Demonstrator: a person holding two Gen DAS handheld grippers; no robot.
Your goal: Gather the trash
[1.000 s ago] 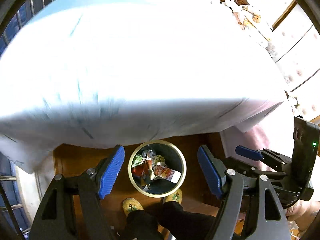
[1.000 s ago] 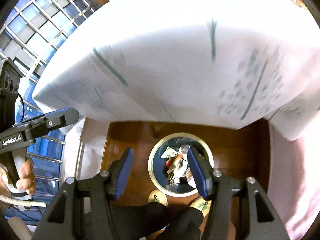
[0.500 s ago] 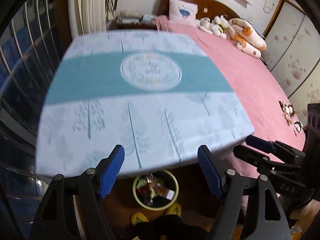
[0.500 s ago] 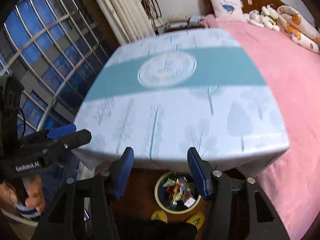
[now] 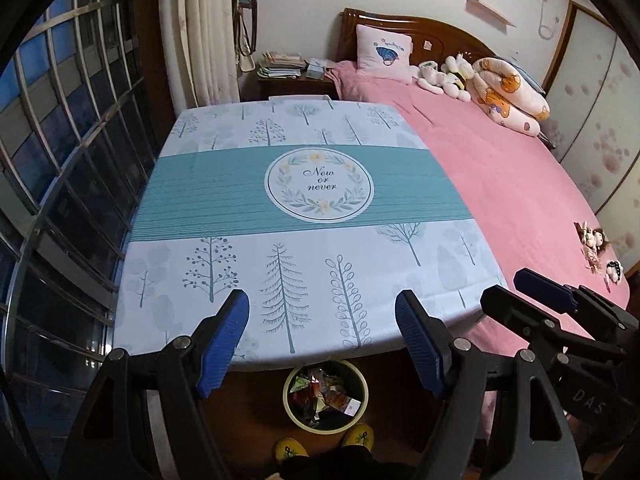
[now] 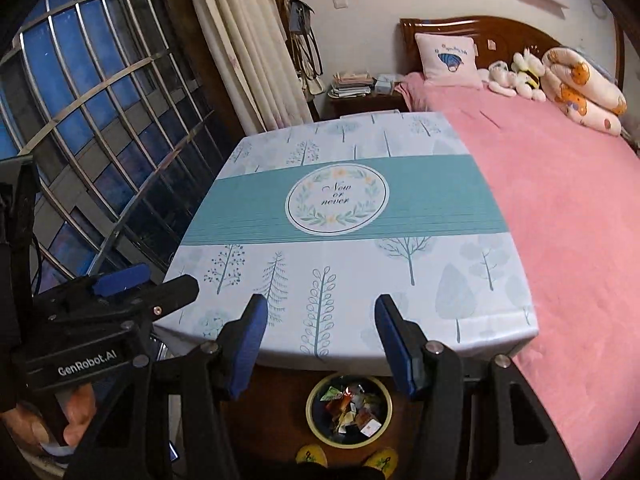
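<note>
The trash bin (image 5: 325, 397) is a small round tub with a pale yellow rim and a dark inside, and it sits on the brown wood floor just in front of the table, partly under its near edge. It is full of crumpled wrappers (image 5: 326, 394) — shiny bits in red, green, orange and white. Two yellow slippers (image 5: 362, 436) poke out right by the bin. The table has a smooth tablecloth (image 5: 296, 208) on it, white with thin drawn trees, a wide teal stripe and a round badge that says "Now or never". A soft pink bed (image 5: 500, 184) is beside the table, with plush toys (image 5: 444, 76) and a pillow by the dark wood headboard. The left gripper (image 5: 322, 344) has its blue ribbed pads spread wide and holds nothing. The right gripper (image 6: 318, 344) is also open wide with nothing between its pads. The left view shows the right gripper from the side, over the pink bed. The right view shows the left gripper's black body with "GenRobot.AI" on it, and the hand (image 6: 78, 414) that grips it — and more of the curved window bars (image 6: 100, 120).
</note>
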